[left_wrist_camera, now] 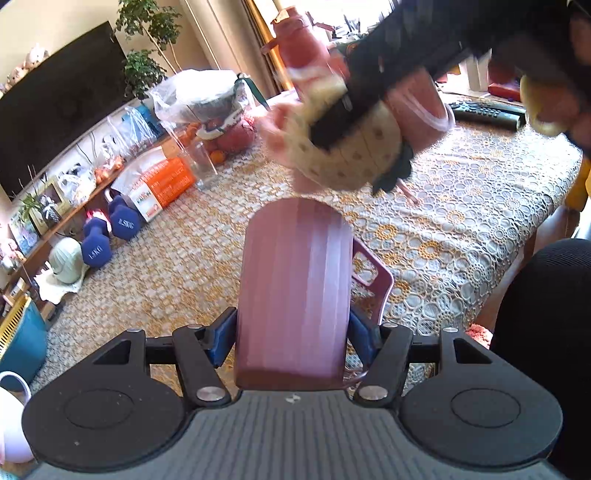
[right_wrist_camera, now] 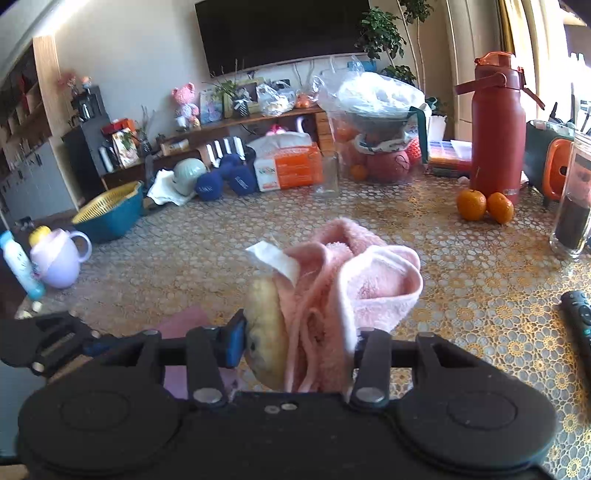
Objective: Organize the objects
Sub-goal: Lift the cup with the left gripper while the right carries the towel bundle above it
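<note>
My right claw (right_wrist_camera: 295, 343) is closed on a soft pink bundle (right_wrist_camera: 332, 295). It looks like a fluffy pink cloth wrapped around something yellow-tan with dots, maybe a stuffed toy, but I cannot tell for sure. A white tag (right_wrist_camera: 273, 260) sticks out of the top of it. The bundle is up in the air above the bench (right_wrist_camera: 480, 295), not lying on it.

My left claw (left_wrist_camera: 291, 339) is squeezed shut on a flat purple-pink plastic thing (left_wrist_camera: 295, 288) with a round top. It stands up between the blue pads (left_wrist_camera: 221, 341). From the left camera I see the bundle (left_wrist_camera: 343, 147) higher up and farther out, held in the other black claw (left_wrist_camera: 388, 77), and it is blurry there.

The bench has a lace cloth with yellow and white circles. On it, far from the bundle, are two oranges (right_wrist_camera: 484, 205) side by side, right in front of a tall red bottle (right_wrist_camera: 496, 125). A clear empty glass (right_wrist_camera: 327, 173) stands near the back. A black remote (right_wrist_camera: 578, 325) lies at the right edge. On the left side sit a light purple cup (right_wrist_camera: 61, 256) and a small white and blue bottle (right_wrist_camera: 20, 266) next to it. A blue and yellow bowl (right_wrist_camera: 110, 210) is behind them. Blue dumbbells (right_wrist_camera: 225, 182) and an orange and white box (right_wrist_camera: 288, 168) are at the back, and a big black TV (right_wrist_camera: 280, 33) hangs on the wall.
</note>
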